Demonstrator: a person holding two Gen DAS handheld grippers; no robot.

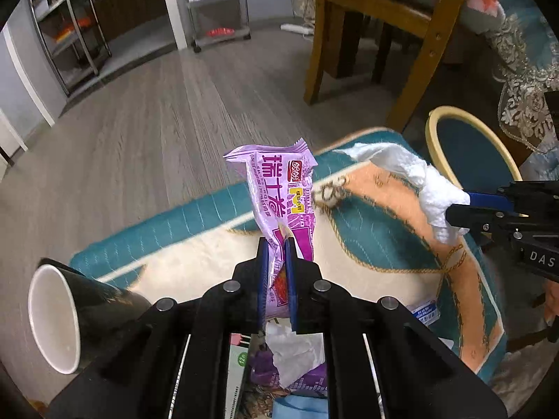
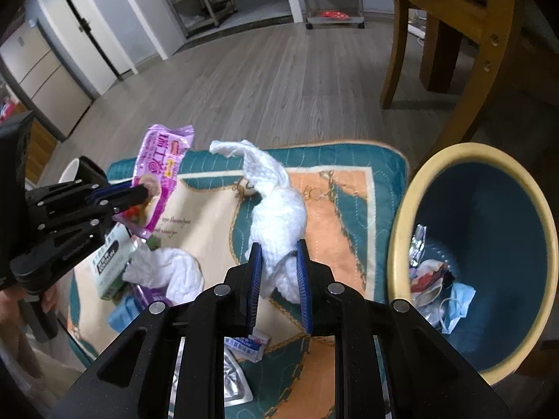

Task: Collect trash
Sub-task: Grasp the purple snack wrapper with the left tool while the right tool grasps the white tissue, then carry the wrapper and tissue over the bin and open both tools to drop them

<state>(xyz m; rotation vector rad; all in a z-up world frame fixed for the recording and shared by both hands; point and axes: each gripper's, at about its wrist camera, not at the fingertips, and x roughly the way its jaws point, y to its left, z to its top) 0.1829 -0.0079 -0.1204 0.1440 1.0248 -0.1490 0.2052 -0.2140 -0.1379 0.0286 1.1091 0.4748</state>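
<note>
The left gripper [image 1: 277,244] has its blue-padded fingers [image 1: 262,272] clamped on the lower end of a glossy purple plastic snack wrapper [image 1: 279,192], whose long axis runs from the jaws up toward twelve o'clock, its crimped top edge free above the teal, cream and orange quilted mat [image 1: 367,244]; the pinched end is hidden between the pads. The right gripper [image 2: 277,248] pinches a crumpled white paper towel [image 2: 276,216] between its own blue pads [image 2: 255,279], the twisted tail reaching toward eleven o'clock. Beneath the left fingers lie more white tissue [image 1: 297,352] and purple packaging, half covered by the black frame. At three o'clock in the right wrist view stands a round dark blue bin with a cream rim [image 2: 401,230], cut off at the edge, holding a blue face mask [image 2: 459,302] and scraps too jumbled to name. At eight o'clock of the left wrist view a black paper cup with a white inside [image 1: 70,310] lies on its side.
</note>
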